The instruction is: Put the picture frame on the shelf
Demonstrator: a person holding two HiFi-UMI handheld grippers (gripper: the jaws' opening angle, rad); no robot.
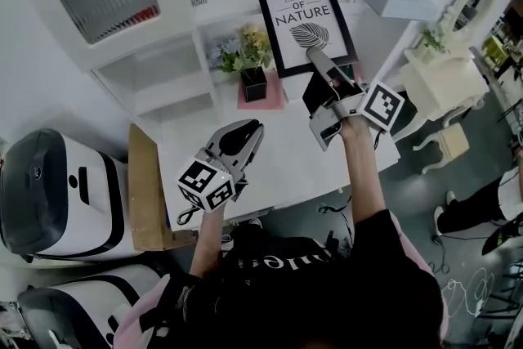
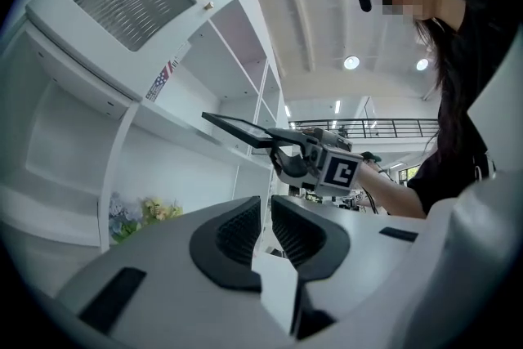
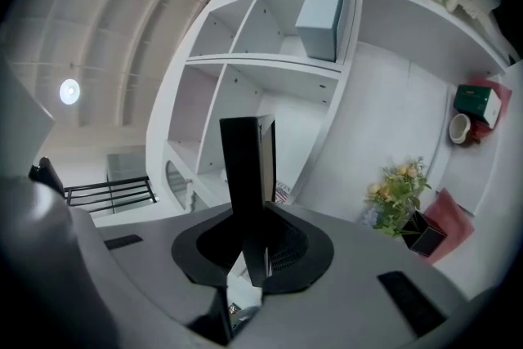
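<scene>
- Left gripper (image 1: 255, 129) hovers over the tabletop (image 1: 286, 167), in front of the shelf (image 1: 163, 86). Its fingers are drawn nearly together, with nothing between them.
- Right gripper (image 1: 317, 55) sits nearer the shelf, fingers clamped on the lower edge of the picture frame (image 1: 305, 22).
- Picture frame is held in the air before the shelf, print facing up, resting on no board.
- Flowers in a black pot (image 1: 254, 83) stand at the shelf's foot.

A staged home corner in a large hall: white shelf unit (image 1: 163, 94), flower vase (image 1: 253, 83), balcony railing (image 2: 392, 127).
</scene>
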